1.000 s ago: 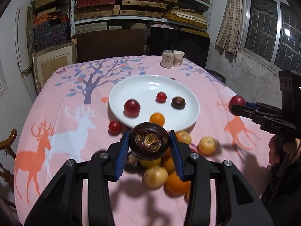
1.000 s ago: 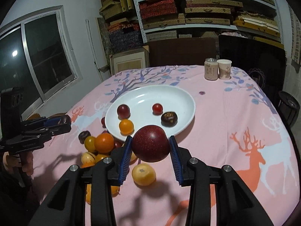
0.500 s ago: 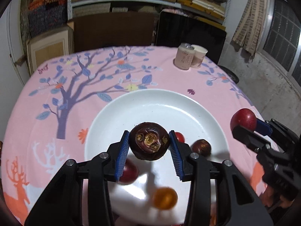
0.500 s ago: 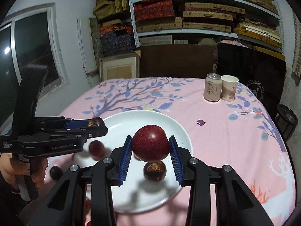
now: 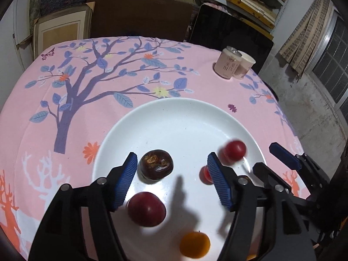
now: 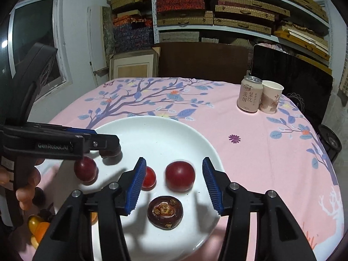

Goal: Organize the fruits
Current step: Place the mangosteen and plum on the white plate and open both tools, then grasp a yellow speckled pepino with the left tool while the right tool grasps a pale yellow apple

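Left tool (image 5: 171,180): I have just been opening it; its pads stand clear of the dark brown, wrinkled round fruit (image 5: 156,167), which sits on the white round plate (image 5: 178,117) on the pink-clothed tabletop (image 5: 130,69).
Right tool (image 6: 173,188): just spread too, gripping nothing; the red round plum (image 6: 180,178) lies between its blades.
Why there: I judge the plate to be the collecting spot.
Axis: the brown fruit's scarred end faces up; no long axis.

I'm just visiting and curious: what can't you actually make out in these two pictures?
- Small red fruit: left view, half hidden behind a blue pad; right view too.
- Red fruit the right gripper let go: blurred in left view.
- Fruit pile off the plate: right view, cut off by gripper body.
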